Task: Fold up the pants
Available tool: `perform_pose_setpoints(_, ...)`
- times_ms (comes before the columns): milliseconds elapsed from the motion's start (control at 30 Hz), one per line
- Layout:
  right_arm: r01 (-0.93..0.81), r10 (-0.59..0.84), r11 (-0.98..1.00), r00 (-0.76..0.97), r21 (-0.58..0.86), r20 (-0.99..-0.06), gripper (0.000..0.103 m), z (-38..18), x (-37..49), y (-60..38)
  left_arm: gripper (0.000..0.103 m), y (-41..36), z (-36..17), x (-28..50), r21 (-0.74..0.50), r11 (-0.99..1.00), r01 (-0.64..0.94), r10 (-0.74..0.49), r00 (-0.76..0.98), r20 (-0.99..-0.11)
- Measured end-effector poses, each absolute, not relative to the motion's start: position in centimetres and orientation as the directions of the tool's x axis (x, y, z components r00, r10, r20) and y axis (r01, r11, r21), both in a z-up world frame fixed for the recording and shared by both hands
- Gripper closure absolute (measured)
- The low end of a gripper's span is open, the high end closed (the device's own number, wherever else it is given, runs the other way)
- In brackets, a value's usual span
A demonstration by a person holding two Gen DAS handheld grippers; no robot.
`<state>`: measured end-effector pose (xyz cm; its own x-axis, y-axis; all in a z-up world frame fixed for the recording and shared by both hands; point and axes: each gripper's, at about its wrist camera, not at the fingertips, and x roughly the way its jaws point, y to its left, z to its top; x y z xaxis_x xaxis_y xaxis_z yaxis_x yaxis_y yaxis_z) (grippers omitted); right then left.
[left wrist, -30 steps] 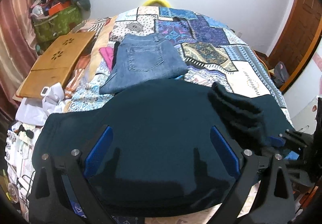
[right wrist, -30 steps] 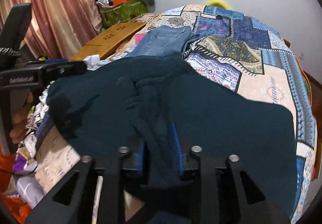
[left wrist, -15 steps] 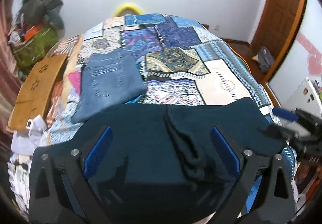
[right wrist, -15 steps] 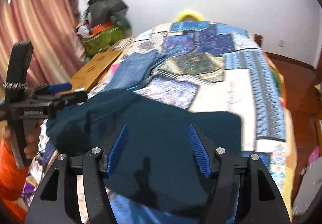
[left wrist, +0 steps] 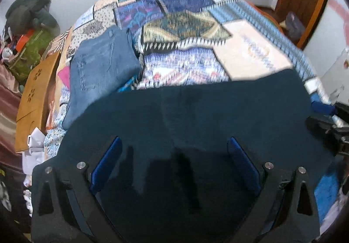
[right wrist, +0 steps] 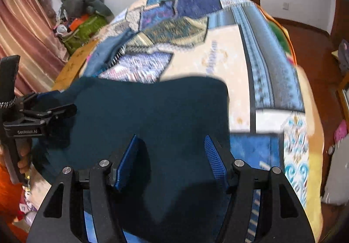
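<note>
Left tongs: lower centre of the left wrist view, blue-padded fingers spread wide, nothing between them, poised low over dark teal pants. Same tongs visible at the left edge of the right wrist view, carried by a hand on a black grip, tips over the left margin of the garment; contact with the cloth not discernible.

Right tongs: lower centre of the right wrist view, fingers moderately apart, empty, angled down toward the near edge of the pants. Seen again at the right edge of the left wrist view, level with the garment's right margin; spread not discernible from that side.

Dark teal pants: flat on the near end of the bed, filling the lower half of both frames. Long axis across the frame, left to right, in the left wrist view. Far edge roughly straight; upper right corner rounded in the right wrist view. Waist and leg ends not distinguishable.

Folded blue jeans: upper left of the left wrist view, on the patchwork bedspread, near corner touching or tucked under the teal garment. Wooden lap tray at the left edge. Heavy motion blur in both frames.
</note>
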<state>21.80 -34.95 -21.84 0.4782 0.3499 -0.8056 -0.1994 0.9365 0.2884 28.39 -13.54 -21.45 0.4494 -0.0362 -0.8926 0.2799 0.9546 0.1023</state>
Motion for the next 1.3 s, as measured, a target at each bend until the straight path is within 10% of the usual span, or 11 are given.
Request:
perform_pose_setpoints(767,-0.184,0.226,0.972,0.553,0.147,-0.802,0.034,-18.6,17.4,-33.9,0.000,-10.0,-18.0,21.4,0.064,0.962,0.266,-0.115,0.608,-0.786)
perform_pose_setpoints(1300,-0.378,0.343,0.921,0.658,0.100,-0.671,0.029,-12.7,18.7,-24.1,0.000,6.9,-13.3,18.2,-0.074,0.982,-0.175,0.072,0.702,-0.709)
